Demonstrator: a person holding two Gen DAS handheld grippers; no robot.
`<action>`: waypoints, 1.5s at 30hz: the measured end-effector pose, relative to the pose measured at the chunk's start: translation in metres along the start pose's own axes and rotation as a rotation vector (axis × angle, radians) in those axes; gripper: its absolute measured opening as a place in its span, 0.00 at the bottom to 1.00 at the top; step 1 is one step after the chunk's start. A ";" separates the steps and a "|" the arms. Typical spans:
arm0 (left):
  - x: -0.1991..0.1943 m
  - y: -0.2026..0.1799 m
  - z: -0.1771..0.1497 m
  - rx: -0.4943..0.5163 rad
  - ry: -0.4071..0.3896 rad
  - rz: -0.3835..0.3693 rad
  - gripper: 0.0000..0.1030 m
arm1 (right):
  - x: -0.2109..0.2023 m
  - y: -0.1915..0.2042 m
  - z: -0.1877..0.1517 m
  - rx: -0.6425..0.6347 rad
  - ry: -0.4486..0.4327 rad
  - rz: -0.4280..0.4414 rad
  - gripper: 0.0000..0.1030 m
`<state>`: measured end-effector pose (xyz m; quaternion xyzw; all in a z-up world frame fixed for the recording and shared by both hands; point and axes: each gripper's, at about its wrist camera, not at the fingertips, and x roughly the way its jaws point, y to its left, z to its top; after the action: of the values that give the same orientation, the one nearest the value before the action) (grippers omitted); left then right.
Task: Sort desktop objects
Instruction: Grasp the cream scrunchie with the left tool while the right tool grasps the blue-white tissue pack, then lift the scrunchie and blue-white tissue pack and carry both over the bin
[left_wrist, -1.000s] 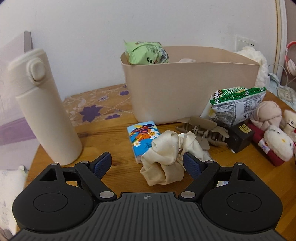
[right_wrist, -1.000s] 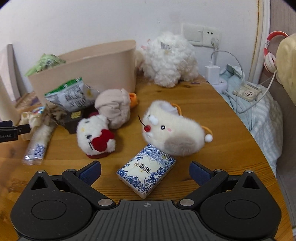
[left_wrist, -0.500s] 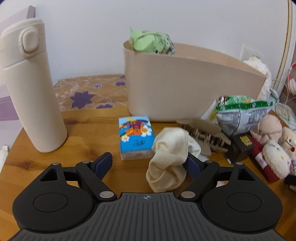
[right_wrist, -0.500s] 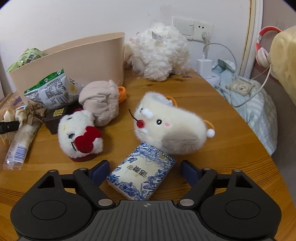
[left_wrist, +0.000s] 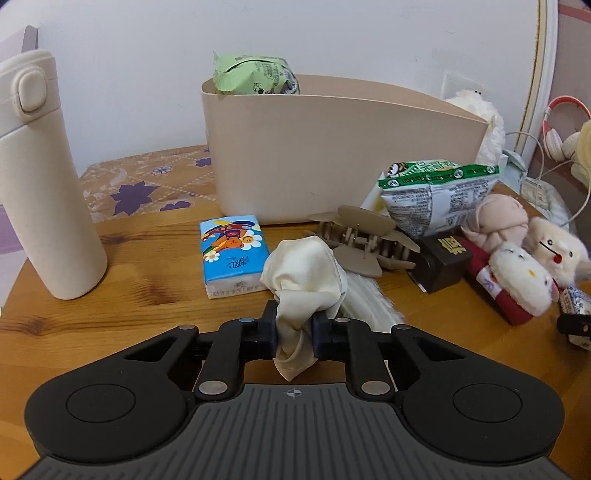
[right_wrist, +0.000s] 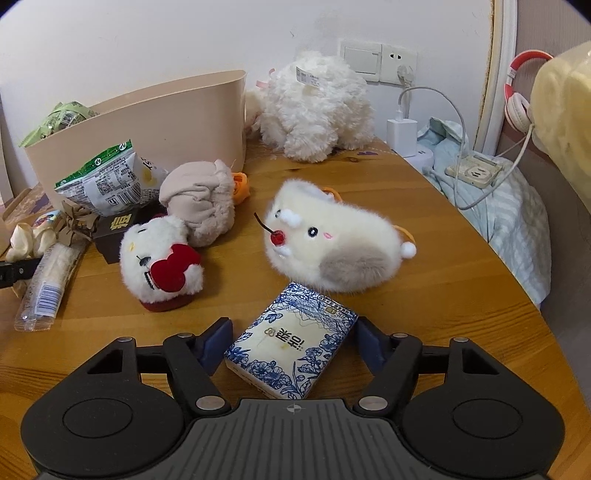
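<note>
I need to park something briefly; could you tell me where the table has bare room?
Bare wood lies between the cream flask and blue tissue pack, and right of the cherry-nosed plush toward the table edge. It is crowded in front of the beige bin.

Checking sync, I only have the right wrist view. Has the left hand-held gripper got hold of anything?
Observer: Yes. The left hand-held gripper is shut on the cream satin fabric scrunchie; its jaws have just been closing.
Operator: Anything further left?
Observer: A tall cream flip-lid flask stands upright on the wooden table.
Operator: Between them?
Observer: A blue cartoon-bear tissue pack lies flat there.
</note>
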<state>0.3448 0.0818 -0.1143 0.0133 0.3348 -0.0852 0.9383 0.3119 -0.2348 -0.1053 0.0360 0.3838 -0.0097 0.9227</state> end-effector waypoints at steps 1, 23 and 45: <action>-0.002 -0.001 -0.001 0.003 -0.003 0.001 0.16 | -0.002 -0.002 0.000 0.008 -0.001 0.008 0.68; -0.076 0.003 0.017 0.012 -0.170 0.042 0.15 | -0.059 0.004 0.023 -0.022 -0.148 0.081 0.68; -0.102 -0.018 0.087 0.089 -0.335 0.060 0.15 | -0.085 0.013 0.099 -0.062 -0.305 0.075 0.68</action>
<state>0.3185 0.0720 0.0181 0.0506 0.1690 -0.0730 0.9816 0.3231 -0.2305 0.0252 0.0202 0.2376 0.0313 0.9706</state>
